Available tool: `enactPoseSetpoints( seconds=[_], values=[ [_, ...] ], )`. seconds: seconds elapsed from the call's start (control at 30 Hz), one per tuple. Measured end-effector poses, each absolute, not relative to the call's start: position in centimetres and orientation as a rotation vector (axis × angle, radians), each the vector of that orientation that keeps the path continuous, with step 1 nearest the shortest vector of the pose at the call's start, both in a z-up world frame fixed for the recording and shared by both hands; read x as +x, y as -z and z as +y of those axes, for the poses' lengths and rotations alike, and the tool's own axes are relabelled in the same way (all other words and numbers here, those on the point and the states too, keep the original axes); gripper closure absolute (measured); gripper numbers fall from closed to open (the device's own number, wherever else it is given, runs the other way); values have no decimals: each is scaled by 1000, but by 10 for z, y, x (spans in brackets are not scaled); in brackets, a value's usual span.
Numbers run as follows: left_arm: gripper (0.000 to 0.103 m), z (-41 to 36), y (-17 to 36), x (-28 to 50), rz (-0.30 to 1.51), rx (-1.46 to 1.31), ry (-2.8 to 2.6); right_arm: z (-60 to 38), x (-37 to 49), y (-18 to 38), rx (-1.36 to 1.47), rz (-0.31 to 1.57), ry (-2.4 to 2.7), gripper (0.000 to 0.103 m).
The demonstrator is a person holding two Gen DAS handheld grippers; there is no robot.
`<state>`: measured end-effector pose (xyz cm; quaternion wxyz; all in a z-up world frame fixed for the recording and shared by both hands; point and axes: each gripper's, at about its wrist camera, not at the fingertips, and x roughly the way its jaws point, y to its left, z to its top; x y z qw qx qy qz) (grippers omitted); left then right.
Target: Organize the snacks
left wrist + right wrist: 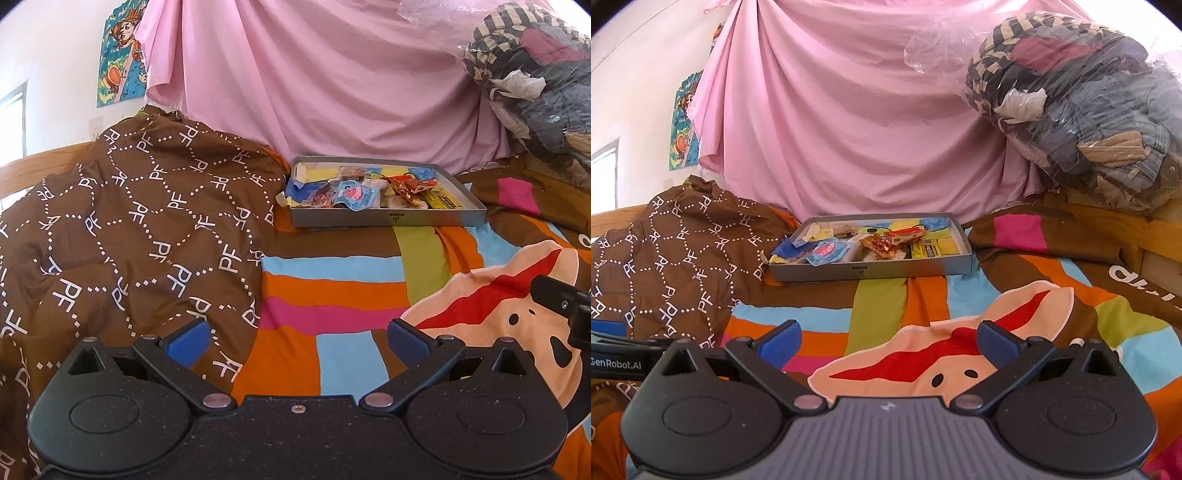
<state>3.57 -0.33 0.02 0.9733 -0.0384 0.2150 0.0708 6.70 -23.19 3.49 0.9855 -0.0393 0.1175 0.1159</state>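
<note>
Right now both of my claws hover low over the bed, each spread wide with nothing between its blue pads. My left claw (297, 338) sits above the striped bedsheet (325, 284), its left pad (188, 341) over the edge of the brown quilt (147, 229) printed with white "PF" letters. My right claw (888, 338) hangs over the peach cartoon face (923, 365) with the red stripe printed on the sheet. At the left edge of the right wrist view I can see part of my other claw, with "GenRobot.AI" on its side.

Well ahead of both claws, a shallow grey cardboard tray (871, 271) lies flat on the bed, its left end just beside the brown quilt. The snacks are in it, piled loosely: a light-blue packet with a pink and red print (351, 195), a crinkled orange-red wrapper (404, 186), and a yellow bar-shaped packet (443, 201) towards the right. Several paler pieces lie among them, too small for me to name.

Behind the tray a pink sheet (857, 110) hangs as a backdrop. To the right, a clear plastic bag stuffed with clothes (1082, 110) rests on a wooden ledge. A colourful cartoon poster (120, 55) is on the white wall at the left.
</note>
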Motion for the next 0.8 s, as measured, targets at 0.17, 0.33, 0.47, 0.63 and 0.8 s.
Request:
enactPoseSetpoints(
  seconds=[0.17,0.33,0.47,0.63,0.8],
  values=[
    [1,-3,0,36,446,-86,-144,-232,67,-34,-82,235,-236,0],
    [1,-5,1,37,461,-71,-143,-232,67,-33,-80,235,-240,0],
    [1,-6,1,38,470,-71,-150,-234,67,-33,-71,242,-237,0],
    [1,-7,0,37,472,-60,-150,-233,67,-33,-72,242,-236,0],
    [2,-8,-1,36,473,-62,-154,-233,67,-34,-74,244,-237,0]
  ],
)
